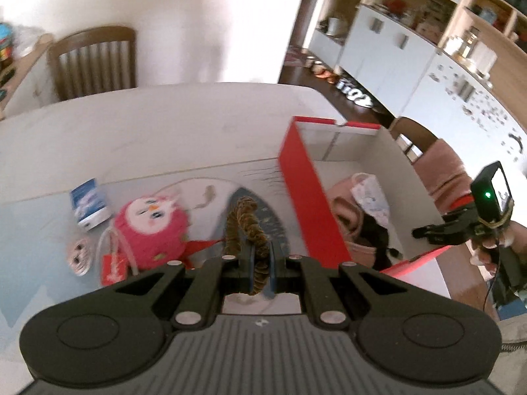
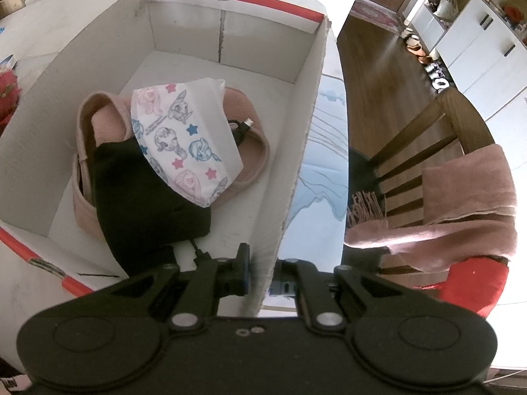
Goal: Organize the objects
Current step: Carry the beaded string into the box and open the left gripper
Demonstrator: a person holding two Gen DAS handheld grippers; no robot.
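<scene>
**Scrunchie pinched on the left, box wall pinned on the right**

While your left gripper hangs above the table, its jaws are clamped on a brown furry scrunchie, and the loop sticks out past the fingertips, curling away from you over the grey-blue patch printed on the table mat. You have the scrunchie just left of the red-sided box, close to its near wall but outside it.

Down to your left on the table lies the pink plush owl, with a small blue-and-white packet beyond it and a little white face-shaped piece at the edge. None of them touches your fingers.

Your right gripper sits over the box's right-hand wall, one finger inside, one outside, squeezed together on the cardboard edge. Inside the box, ahead and to the left of that gripper, you can see a pink slipper on the floor of the box, a patterned face mask draped across it, a black cloth lying over the near end, and a black cable peeking out from under the mask.

Off to the right, a pink blanket is draped over a wooden chair.
</scene>
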